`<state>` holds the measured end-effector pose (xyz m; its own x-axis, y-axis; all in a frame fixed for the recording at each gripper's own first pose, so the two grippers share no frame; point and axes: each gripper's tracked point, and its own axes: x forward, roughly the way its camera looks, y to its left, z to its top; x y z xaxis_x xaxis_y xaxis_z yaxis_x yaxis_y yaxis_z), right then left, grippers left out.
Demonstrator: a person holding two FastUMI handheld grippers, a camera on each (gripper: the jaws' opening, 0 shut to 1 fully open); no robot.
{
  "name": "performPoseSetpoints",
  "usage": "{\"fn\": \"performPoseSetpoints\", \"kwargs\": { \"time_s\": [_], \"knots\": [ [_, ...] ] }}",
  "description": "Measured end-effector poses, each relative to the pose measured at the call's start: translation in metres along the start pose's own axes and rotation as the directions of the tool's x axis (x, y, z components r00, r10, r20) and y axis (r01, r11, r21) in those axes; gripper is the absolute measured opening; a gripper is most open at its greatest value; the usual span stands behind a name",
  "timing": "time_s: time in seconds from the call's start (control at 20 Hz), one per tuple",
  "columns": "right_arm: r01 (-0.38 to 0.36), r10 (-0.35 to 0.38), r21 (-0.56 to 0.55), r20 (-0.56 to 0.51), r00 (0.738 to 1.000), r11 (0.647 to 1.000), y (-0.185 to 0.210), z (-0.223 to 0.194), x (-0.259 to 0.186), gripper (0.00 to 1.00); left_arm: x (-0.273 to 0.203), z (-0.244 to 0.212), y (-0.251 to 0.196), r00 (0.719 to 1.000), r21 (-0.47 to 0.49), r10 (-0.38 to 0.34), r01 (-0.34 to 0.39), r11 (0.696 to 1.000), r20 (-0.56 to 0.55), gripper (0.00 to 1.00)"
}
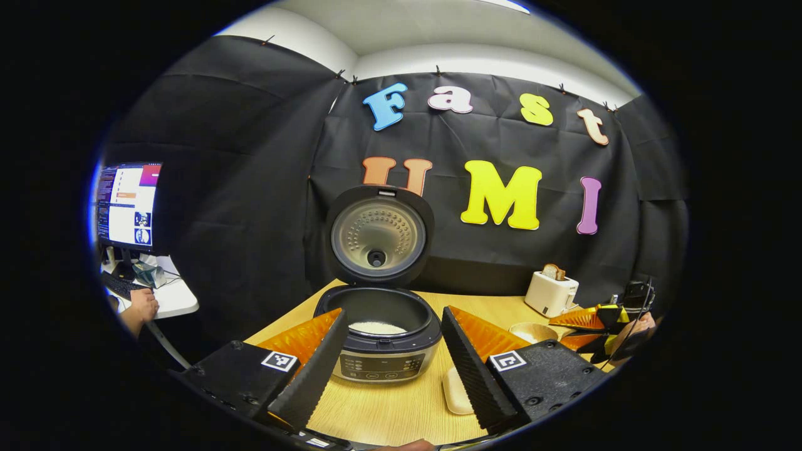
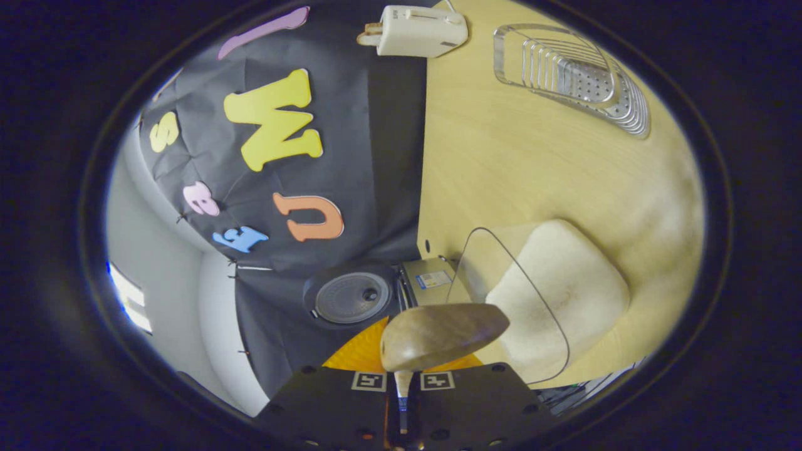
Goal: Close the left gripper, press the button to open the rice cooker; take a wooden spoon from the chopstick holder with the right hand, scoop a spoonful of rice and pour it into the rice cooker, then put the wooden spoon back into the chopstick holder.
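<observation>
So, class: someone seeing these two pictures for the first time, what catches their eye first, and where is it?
In the left gripper view, the rice cooker stands mid-table with its lid up and white rice in the pot, framed by the open left gripper. In the right gripper view, the spoon juts from the shut right gripper, its bowl beside a cream pad. A white toaster sits at the back of the table.
</observation>
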<state>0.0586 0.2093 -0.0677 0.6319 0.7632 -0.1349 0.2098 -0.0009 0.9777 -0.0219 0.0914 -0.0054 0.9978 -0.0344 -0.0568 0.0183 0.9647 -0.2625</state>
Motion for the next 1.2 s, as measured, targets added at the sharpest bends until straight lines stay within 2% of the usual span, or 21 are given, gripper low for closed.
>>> {"fn": "performPoseSetpoints", "kwargs": {
  "time_s": [0.3,0.35,0.4,0.65,1.0,1.2],
  "knots": [
    [-0.042,0.042,-0.01,-0.003,0.999,0.999,0.037,-0.005,0.007,0.05,-0.002,0.001,-0.001,1.0,0.018,0.002,-0.002,1.0,0.005,0.95],
    [-0.042,0.042,-0.025,0.0,0.999,0.999,0.046,-0.007,0.01,0.05,-0.002,0.001,0.001,1.0,0.019,0.006,-0.007,1.0,0.005,1.0],
    [-0.045,0.045,-0.036,0.005,0.999,0.998,0.055,-0.009,0.016,0.05,-0.002,0.001,0.001,1.0,0.019,0.008,-0.009,1.0,0.006,0.95],
    [-0.063,0.062,-0.035,-0.021,0.998,0.997,0.09,-0.024,0.049,0.05,-0.003,0.003,0.004,1.0,0.011,0.0,0.0,1.0,0.012,0.95],
    [0.047,-0.051,-0.114,-0.032,0.998,0.992,0.092,-0.049,0.123,0.05,-0.006,0.008,0.012,1.0,-0.001,0.002,-0.002,1.0,0.023,0.96],
    [0.164,-0.166,-0.203,0.008,0.986,0.965,0.086,-0.054,0.173,0.05,-0.006,0.009,0.021,1.0,-0.016,0.006,-0.005,1.0,0.029,0.95]
  ]
}}
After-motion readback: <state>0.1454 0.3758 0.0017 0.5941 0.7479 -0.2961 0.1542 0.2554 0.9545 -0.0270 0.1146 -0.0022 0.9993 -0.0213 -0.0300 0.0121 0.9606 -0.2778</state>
